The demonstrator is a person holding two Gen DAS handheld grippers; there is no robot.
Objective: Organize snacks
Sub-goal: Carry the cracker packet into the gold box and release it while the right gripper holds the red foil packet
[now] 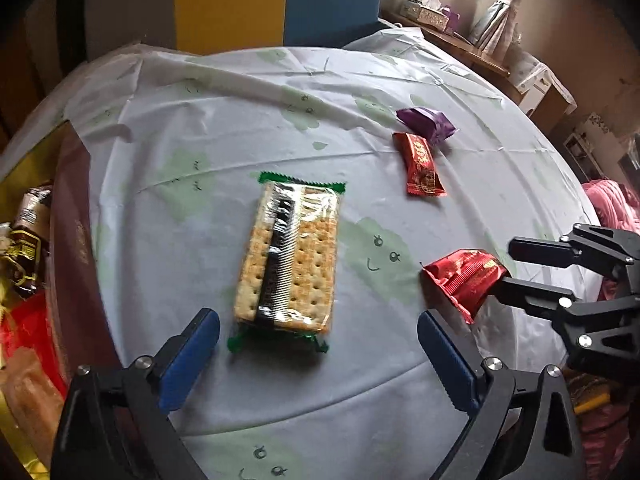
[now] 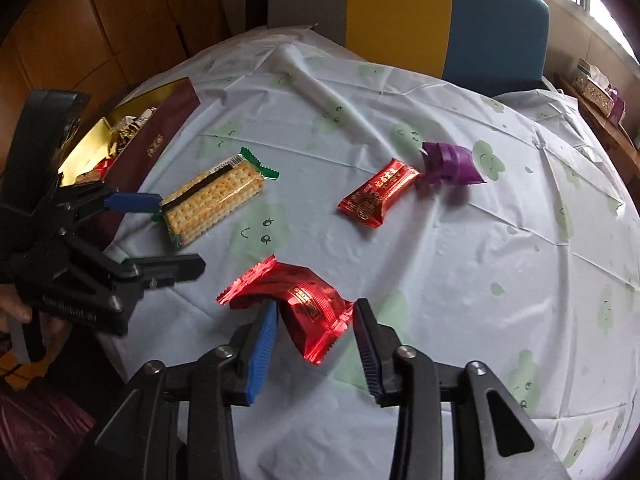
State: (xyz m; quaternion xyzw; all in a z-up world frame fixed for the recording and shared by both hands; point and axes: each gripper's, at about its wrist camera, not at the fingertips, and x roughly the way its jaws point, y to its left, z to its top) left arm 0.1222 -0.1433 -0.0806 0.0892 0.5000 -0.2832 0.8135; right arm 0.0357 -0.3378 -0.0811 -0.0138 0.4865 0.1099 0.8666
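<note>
four snacks lie on the table (image 2: 460, 264). nearest, a crumpled red packet (image 2: 298, 304) sits between the right gripper's fingers (image 2: 314, 338), which stand narrowly apart, one pad touching it, the other just clear. the left gripper's fingers (image 1: 318, 342) gape wide around the near end of a cracker pack (image 1: 290, 254), not touching. beyond lie a red candy (image 2: 378, 198) and a purple candy (image 2: 450, 164). a gold-lined box (image 2: 158, 130) sits past the left fingers.
</note>
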